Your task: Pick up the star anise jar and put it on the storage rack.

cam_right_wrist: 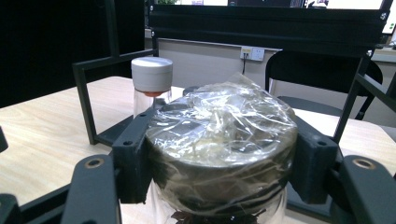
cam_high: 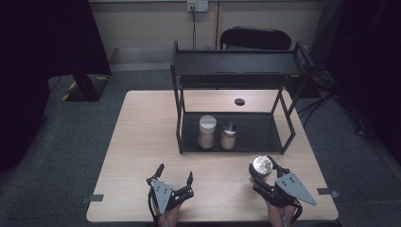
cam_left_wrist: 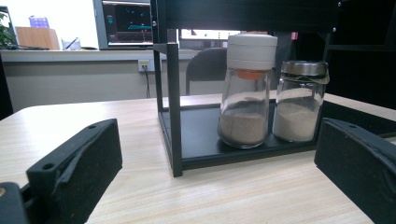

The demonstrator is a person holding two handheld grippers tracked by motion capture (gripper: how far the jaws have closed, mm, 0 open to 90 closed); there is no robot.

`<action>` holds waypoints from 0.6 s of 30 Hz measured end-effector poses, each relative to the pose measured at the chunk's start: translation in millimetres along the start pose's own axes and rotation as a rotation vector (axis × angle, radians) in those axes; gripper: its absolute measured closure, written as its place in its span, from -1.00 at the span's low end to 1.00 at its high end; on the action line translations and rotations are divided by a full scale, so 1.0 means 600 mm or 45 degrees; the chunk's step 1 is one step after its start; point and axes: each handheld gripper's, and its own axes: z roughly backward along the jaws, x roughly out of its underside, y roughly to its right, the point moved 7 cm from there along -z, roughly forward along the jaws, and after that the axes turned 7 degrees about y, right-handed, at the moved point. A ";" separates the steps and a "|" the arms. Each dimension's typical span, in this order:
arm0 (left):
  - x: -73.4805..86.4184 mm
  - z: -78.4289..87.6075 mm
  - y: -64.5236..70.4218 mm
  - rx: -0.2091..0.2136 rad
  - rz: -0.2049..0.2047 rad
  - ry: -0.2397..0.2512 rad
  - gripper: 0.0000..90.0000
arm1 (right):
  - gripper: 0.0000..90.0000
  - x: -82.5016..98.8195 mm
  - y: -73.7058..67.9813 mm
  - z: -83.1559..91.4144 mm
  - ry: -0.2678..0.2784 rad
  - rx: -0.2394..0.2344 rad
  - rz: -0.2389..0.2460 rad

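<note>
In the high view, a glass jar with a film-wrapped metal lid [cam_high: 262,165] is clamped in the right gripper [cam_high: 263,171] near the tabletop's front right corner; the left gripper [cam_high: 175,173] gapes empty. In the right gripper view, the jar [cam_right_wrist: 222,140] should be kept upright and carried level onto the black metal rack's lower shelf [cam_right_wrist: 112,130].

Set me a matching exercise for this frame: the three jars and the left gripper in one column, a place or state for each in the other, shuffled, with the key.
Things:
1. white-capped jar
2. metal-lidded jar
3. film-wrapped jar
4. left gripper

Places or states:
A. clamped between the right gripper's jaws, in front of the rack
B. jaws open, nothing between them
C. on the rack's bottom shelf, left of its neighbour in the high view
D. on the rack's bottom shelf, right of its neighbour in the high view

Pairs: 1-C, 2-D, 3-A, 4-B
</note>
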 end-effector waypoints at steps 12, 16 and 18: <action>0.000 0.000 0.000 0.000 0.000 0.000 -0.99 | -0.23 -0.014 0.009 -0.021 0.008 0.015 -0.011; 0.000 0.000 0.000 -0.001 0.000 0.001 -0.99 | -0.23 -0.016 0.013 -0.025 0.014 0.025 -0.019; 0.000 0.000 0.000 -0.001 0.000 0.000 -0.99 | -0.23 -0.017 0.015 -0.029 0.014 0.022 -0.022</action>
